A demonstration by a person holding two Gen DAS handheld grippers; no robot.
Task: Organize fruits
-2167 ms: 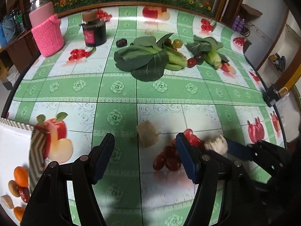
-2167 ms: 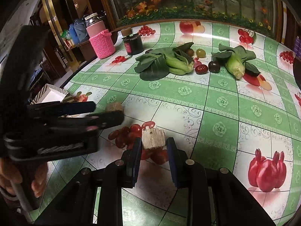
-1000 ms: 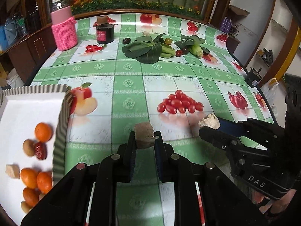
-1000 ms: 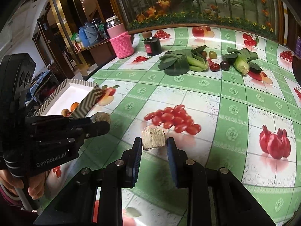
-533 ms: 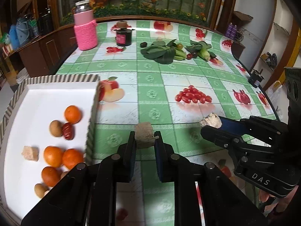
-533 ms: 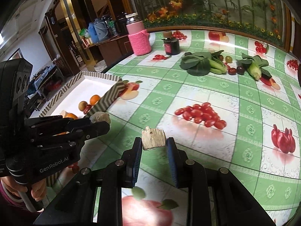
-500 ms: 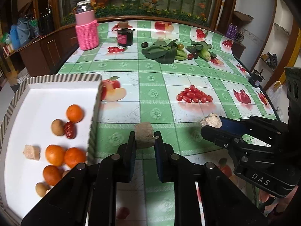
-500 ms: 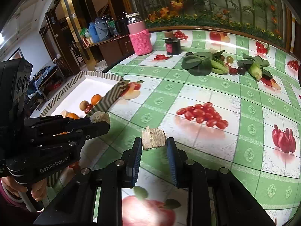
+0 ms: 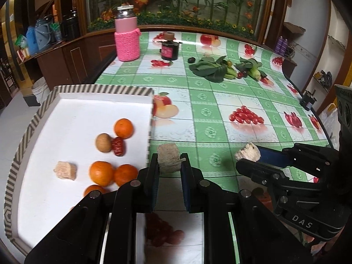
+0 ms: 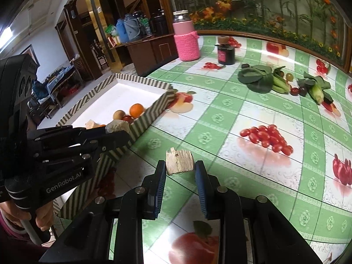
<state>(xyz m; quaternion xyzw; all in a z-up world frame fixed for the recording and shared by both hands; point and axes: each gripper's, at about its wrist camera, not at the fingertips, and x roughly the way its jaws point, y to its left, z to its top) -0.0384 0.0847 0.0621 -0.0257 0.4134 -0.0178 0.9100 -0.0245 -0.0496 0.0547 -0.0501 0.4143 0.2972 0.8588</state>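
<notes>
My left gripper [image 9: 169, 161] is shut on a tan fibrous chunk [image 9: 169, 158], held just right of the white tray's striped rim [image 9: 149, 132]. My right gripper [image 10: 180, 165] is shut on a paler chunk [image 10: 179, 161] above the green checked tablecloth. In the left wrist view the right gripper [image 9: 247, 157] shows at the right with its chunk [image 9: 247, 154]. In the right wrist view the left gripper [image 10: 114, 132] shows at the left with its chunk [image 10: 117, 125]. In the tray lie oranges [image 9: 123, 128], a brown round fruit [image 9: 103, 142], a red date [image 9: 118, 146] and another tan chunk [image 9: 65, 170].
Far across the table lie leafy greens [image 9: 209, 69], a corn cob [image 9: 255, 71] and small dark and red fruits [image 10: 294, 90]. A pink knitted jar [image 9: 127, 41] and a dark jar [image 9: 169, 51] stand at the back. A hand [image 10: 41, 217] holds the left gripper.
Both grippers have carried their chunks left toward the tray. The tray now fills more of the left wrist view, and the left chunk hangs by its right rim.
</notes>
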